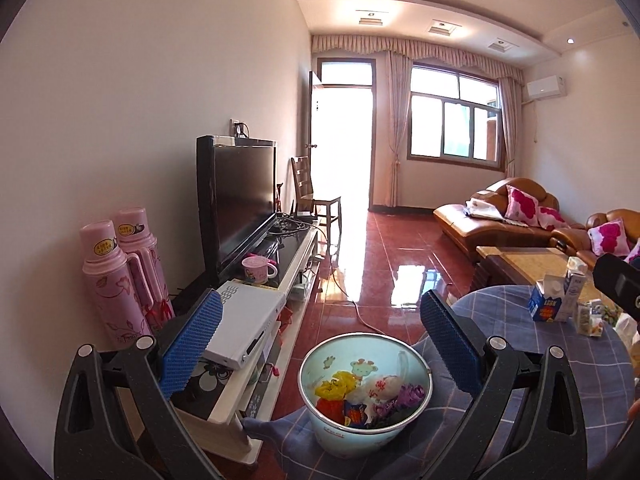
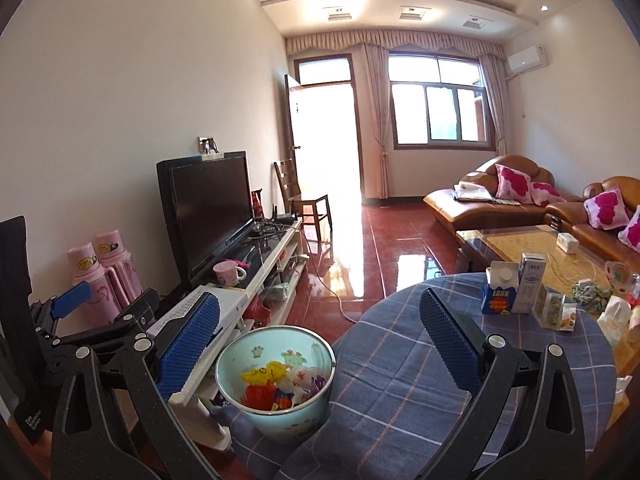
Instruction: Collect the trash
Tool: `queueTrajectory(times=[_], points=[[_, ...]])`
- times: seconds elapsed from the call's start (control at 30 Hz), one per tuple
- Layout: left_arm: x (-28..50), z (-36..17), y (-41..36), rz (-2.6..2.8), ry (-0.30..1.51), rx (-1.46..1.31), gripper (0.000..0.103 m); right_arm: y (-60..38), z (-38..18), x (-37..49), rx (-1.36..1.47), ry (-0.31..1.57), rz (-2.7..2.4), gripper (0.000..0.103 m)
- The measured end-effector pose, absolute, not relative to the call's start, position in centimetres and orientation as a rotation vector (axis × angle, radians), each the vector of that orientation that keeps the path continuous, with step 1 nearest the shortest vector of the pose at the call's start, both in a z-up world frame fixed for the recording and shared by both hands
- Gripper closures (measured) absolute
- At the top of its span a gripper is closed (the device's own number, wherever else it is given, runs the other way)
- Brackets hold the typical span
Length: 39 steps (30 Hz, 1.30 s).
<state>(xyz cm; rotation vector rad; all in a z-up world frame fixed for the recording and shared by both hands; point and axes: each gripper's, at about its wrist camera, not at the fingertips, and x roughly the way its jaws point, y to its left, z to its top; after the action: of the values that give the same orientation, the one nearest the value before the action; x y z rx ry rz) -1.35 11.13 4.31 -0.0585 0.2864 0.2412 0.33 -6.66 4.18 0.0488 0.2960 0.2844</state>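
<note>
**Beside the bucket: both claws spread, trash inside**

At the near edge of the round tabletop (image 2: 400, 380), covered in blue plaid cloth, stands a pale blue bucket (image 2: 280, 416) with cartoon animals printed inside. Bucket holds crumpled trash (image 1: 352, 396): yellow, red, white and purple wrappers, heaped at the bottom.

Left claw (image 1: 320, 340): blue pads wide apart, gripping nothing; bucket sits low between them in the left wrist view. Right claw (image 2: 316, 340): also spread, empty; bucket lies toward its left pad, tabletop under the right one.

Beyond the bucket, on the far side of the tabletop: blue-and-white milk carton (image 2: 498, 290), a taller grey carton (image 2: 530, 284) touching it, a small printed box (image 2: 554, 310) just beside. Left of the bucket: white TV stand (image 2: 276, 268) with television (image 2: 212, 212), pink mug (image 2: 228, 273), two pink thermos flasks (image 1: 120, 276).
</note>
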Motion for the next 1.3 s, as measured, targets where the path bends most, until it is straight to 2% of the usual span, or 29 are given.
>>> queueTrajectory(times=[0.3,0.6,0.97,1.3], points=[[-1.8,4.6,10.9,0.191,0.233,-0.078,0.006,-7.3,5.3,-0.8,0.141,0.183,0.257,0.005],[-0.7,3.4,11.3,0.198,0.242,-0.078,0.006,-6.9,4.7,0.0,0.131,0.192,0.234,0.005],[-0.2,2.1,9.0,0.152,0.222,0.014,0.006,-8.1,1.2,1.6,0.166,0.235,0.192,0.005],[0.3,1.7,10.1,0.163,0.247,-0.05,0.006,-8.1,0.8,2.4,0.166,0.253,0.177,0.005]])
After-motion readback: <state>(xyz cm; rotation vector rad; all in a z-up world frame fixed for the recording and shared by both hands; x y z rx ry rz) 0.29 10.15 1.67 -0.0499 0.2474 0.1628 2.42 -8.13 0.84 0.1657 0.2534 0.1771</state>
